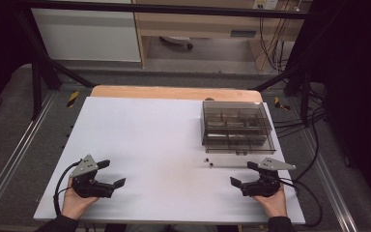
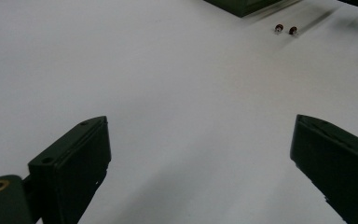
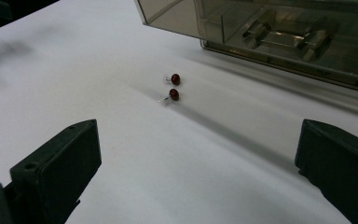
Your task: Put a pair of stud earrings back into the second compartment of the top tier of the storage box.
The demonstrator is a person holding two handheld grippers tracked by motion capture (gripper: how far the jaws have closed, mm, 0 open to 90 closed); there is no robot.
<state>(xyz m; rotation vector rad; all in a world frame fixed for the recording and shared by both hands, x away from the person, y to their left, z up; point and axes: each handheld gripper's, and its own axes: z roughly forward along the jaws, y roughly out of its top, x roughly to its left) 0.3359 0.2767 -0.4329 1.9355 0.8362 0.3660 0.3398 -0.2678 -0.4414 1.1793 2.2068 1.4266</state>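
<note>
Resting low over the white counter (image 1: 164, 140), the left gripper (image 1: 110, 173) sits at the near left corner with its jaws spread wide and nothing between them. The left gripper view looks along those two black jaws at bare counter surface, with two small red-headed pins (image 2: 285, 29) far ahead and off to the right of the jaws, well apart from them.

The right gripper (image 1: 244, 174) sits at the near right corner, held in the person's right hand (image 1: 273, 203), and its jaws are spread wide too, with only bare counter between them. In the right gripper view the two pins (image 3: 172, 87) lie ahead of the jaws, nearer the left jaw's side than the right one's, close together and one just behind the other. Each has a round dark red head and a short clear or metallic stem lying flat on the counter. Neither jaw touches them.

Beyond the pins, farther ahead of the right gripper's jaws and toward their right side, stands a smoky transparent compartment box (image 3: 284, 32). Its divided cells show through the walls, and some metal parts lie in one of them; what they are is too blurred to tell. In the high view the box (image 1: 236, 126) stands at the far right of the counter, and the pins (image 1: 208, 162) lie just in front of it, between it and the right gripper. The person's left hand (image 1: 76, 203) holds the left gripper, and black cables trail from both grippers.
</note>
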